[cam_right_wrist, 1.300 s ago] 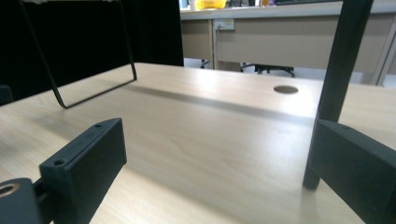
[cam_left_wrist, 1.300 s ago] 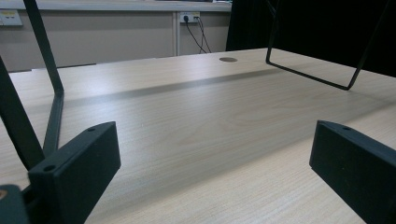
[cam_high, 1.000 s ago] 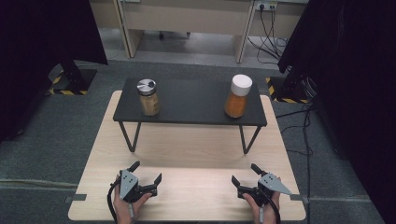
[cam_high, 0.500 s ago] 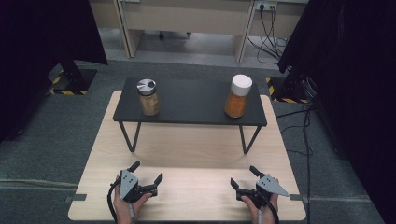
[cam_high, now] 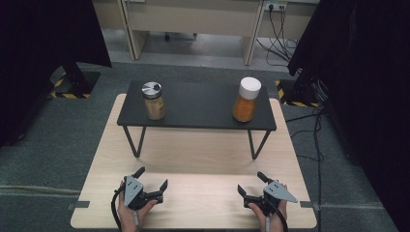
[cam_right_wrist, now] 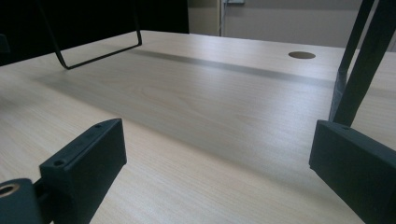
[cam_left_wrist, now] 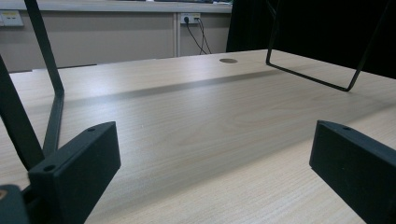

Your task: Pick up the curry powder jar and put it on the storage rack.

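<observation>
Both tools are resting low on the tabletop (cam_high: 193,159), jaws spread wide: left tool (cam_high: 152,179), right tool (cam_high: 250,184), 2 jars (cam_high: 153,100) sitting on the black rack (cam_high: 198,104) beyond.

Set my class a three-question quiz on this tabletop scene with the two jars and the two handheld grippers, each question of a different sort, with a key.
1. True or false: the left gripper holds a jar.
2. Which jar has the white lid? A) the one on the left of the black shelf B) the one on the right
3. Fill in: both grippers rest low over the wooden ____.

Key:
1. False; its jaws are open and empty, like the right gripper.
2. B, the orange-filled jar; the silver-lidded jar stands left.
3. table.
</observation>
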`<act>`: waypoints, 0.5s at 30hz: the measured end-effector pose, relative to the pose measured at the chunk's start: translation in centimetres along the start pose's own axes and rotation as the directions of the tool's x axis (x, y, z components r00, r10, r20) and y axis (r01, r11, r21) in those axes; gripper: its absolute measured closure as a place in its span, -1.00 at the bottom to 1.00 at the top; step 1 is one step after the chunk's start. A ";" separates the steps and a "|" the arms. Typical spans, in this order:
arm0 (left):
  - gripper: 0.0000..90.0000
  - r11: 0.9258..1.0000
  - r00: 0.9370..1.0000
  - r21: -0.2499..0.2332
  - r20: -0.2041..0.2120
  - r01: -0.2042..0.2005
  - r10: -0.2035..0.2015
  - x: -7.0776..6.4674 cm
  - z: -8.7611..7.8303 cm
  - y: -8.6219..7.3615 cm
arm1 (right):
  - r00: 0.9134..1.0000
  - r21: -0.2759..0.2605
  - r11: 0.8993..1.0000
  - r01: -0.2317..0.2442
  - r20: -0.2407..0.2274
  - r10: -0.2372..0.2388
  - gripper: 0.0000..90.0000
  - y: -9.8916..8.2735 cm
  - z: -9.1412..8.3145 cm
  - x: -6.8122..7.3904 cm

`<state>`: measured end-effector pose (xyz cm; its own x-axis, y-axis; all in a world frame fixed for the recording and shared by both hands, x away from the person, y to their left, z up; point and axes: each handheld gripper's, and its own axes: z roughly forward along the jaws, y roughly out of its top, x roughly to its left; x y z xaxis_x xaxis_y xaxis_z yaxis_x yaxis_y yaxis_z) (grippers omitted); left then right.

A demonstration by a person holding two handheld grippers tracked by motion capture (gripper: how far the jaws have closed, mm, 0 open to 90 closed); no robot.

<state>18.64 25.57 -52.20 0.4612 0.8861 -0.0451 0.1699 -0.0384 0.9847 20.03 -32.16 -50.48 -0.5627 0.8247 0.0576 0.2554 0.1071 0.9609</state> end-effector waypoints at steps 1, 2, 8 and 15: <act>-0.97 1.000 1.000 0.000 0.000 0.000 0.000 0.0 0.0 0.0 | 1.000 0.010 1.000 0.003 -0.003 -0.003 -0.90 0.2 0.1 0.0; -0.97 1.000 1.000 0.000 0.000 -0.001 0.001 0.0 0.0 0.0 | 1.000 0.013 1.000 0.005 -0.003 -0.005 -0.90 0.2 0.1 0.0; -0.97 1.000 1.000 0.001 -0.001 -0.003 0.003 0.0 0.0 0.0 | 1.000 0.058 0.998 0.007 -0.003 -0.007 -0.89 1.0 0.6 0.0; -0.97 1.000 1.000 -0.002 0.000 0.002 -0.002 0.0 0.0 0.0 | 0.999 0.124 0.992 0.028 -0.021 -0.025 -0.85 2.2 1.3 -0.1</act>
<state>18.63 25.57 -52.23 0.4606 0.8863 -0.0472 0.1694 -0.0356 0.9849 21.66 -31.30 -48.73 -0.5850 0.8101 0.0390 0.3351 0.1976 0.9212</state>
